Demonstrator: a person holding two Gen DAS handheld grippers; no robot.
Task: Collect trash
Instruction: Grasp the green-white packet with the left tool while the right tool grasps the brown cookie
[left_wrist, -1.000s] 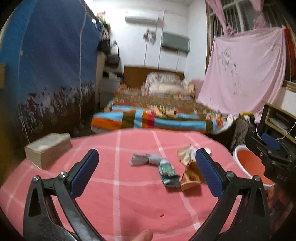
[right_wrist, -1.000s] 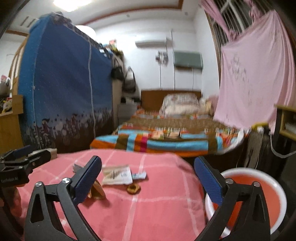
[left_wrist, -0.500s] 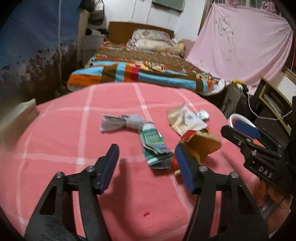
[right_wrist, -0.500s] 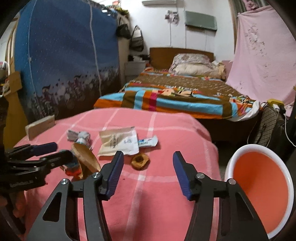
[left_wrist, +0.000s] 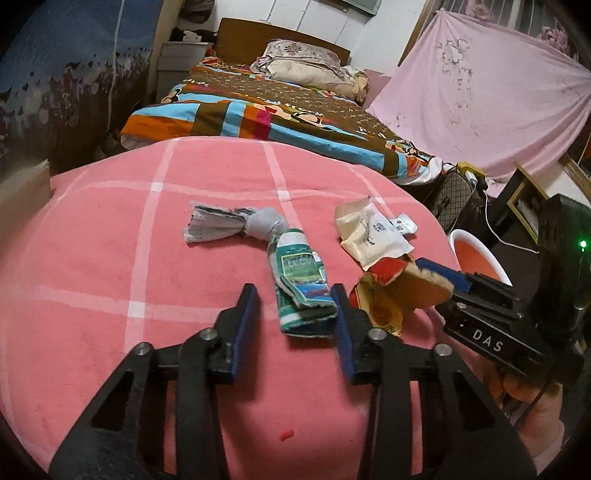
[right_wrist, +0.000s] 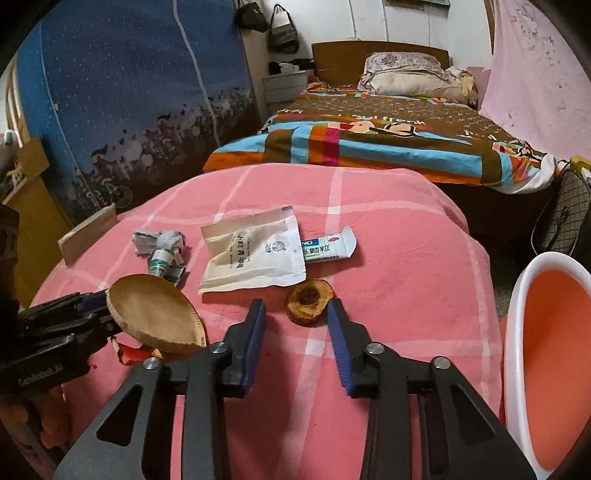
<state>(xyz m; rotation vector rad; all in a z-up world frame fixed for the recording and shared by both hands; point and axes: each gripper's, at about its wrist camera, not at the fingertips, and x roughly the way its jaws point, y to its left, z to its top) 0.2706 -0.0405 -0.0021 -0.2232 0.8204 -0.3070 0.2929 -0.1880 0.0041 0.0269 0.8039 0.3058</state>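
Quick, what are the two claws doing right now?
Left gripper: open, around the green wrapper.
Right gripper: open, framing the brown ring.

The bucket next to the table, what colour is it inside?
Orange-red inside, with a white rim. The bucket shows best in the right wrist view.

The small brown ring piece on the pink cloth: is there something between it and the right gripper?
Nothing visible. The brown ring piece lies just ahead of the open right gripper, with only bare pink cloth between them. The white packet lies behind it, and the bin stands to its right.
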